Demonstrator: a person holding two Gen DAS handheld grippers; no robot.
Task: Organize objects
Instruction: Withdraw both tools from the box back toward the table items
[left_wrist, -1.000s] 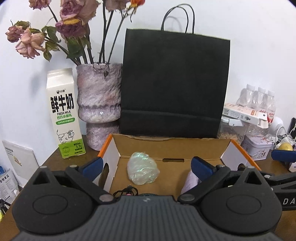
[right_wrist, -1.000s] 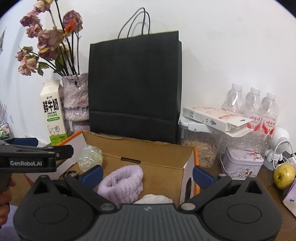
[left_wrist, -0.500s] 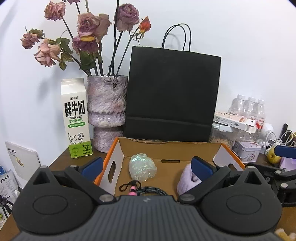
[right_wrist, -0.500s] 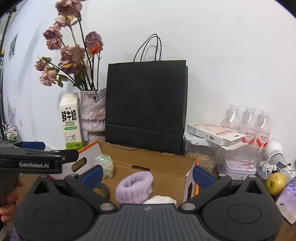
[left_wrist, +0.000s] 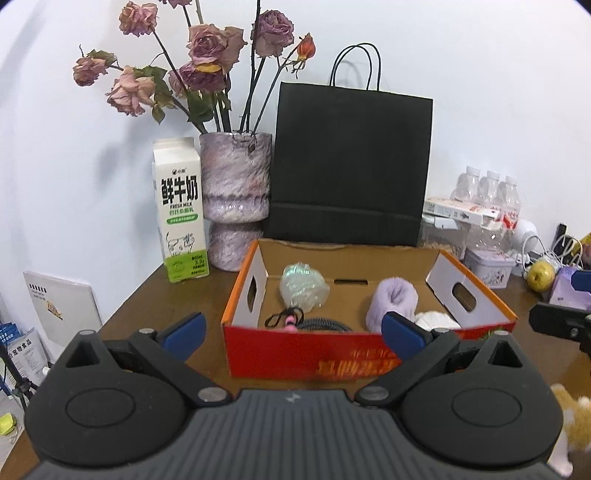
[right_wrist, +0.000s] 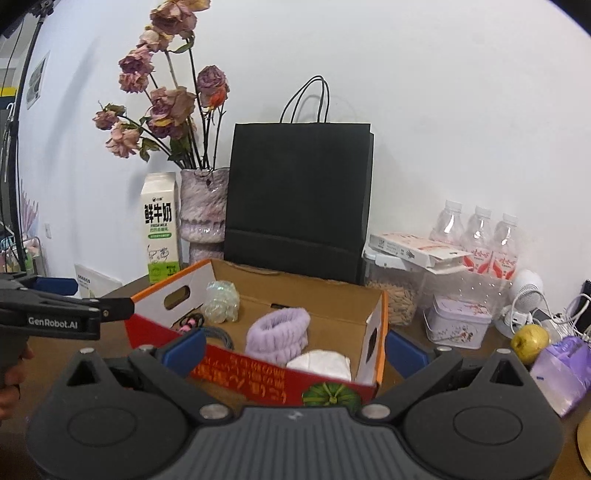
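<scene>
Both our hand-held grippers, left (left_wrist: 291, 328) and right (right_wrist: 295, 347), are spread and empty; reaching for the box (left_wrist: 295, 354) low in frame may push it into the vase (left_wrist: 234, 199).

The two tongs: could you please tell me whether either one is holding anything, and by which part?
Nothing is held. The left tongs and right tongs are both open and empty, in front of the red cardboard box.

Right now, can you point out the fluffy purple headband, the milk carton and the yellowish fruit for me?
purple headband (right_wrist: 277, 334), right wrist view, on its fluffy outer loop.
milk carton (left_wrist: 181, 210), left wrist view, on its printed front face.
yellowish fruit (right_wrist: 530, 341), right wrist view, on its rounded skin.
</scene>
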